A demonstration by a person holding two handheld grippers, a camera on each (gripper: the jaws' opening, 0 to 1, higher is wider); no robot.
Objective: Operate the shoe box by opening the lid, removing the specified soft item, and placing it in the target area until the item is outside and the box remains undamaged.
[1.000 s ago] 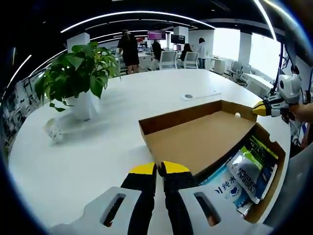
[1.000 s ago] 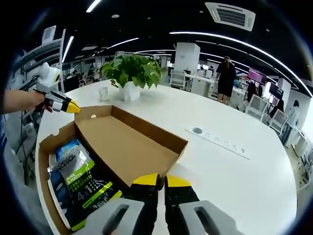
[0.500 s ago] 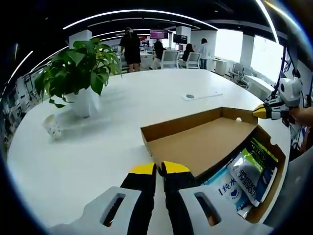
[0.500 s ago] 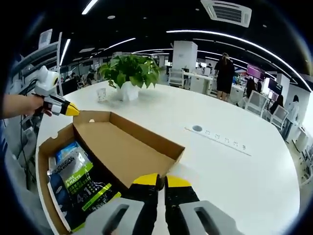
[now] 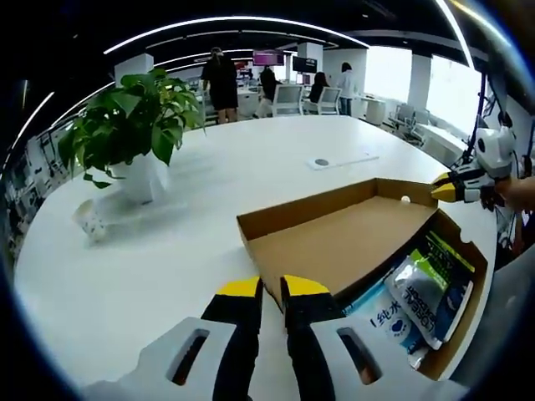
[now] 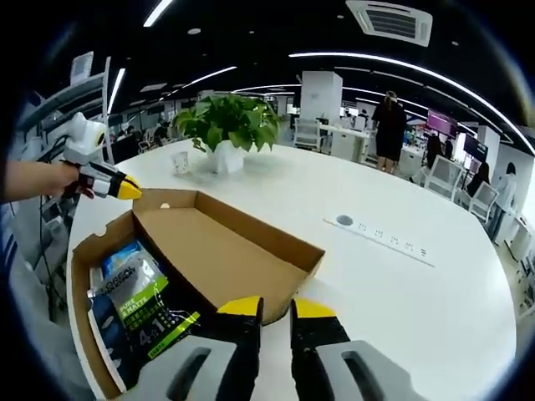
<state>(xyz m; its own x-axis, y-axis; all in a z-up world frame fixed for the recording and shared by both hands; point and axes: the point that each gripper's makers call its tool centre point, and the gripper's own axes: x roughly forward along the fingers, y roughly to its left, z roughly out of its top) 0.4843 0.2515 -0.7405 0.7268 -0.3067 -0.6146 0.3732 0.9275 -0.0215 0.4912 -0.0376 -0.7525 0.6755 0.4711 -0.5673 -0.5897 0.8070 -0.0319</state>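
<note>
Smooth white tabletop (image 5: 209, 192) carries a brown corrugated shoe box (image 5: 468, 276), its flat lid (image 5: 334, 242) folded open. Glossy soft packets (image 5: 426, 288) lie inside. Both the left tool (image 5: 266, 288) and right tool (image 6: 276, 307) are slightly spread, gripping nothing. Beyond, a leafy potted plant (image 5: 138, 134).

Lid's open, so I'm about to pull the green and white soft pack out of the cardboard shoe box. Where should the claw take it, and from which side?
Grip the green and white soft pack by its upper edge, coming straight down from above. It lies flat on the blue pack, with the cardboard shoe box walls close around it, so a side approach would likely hit cardboard.
</note>
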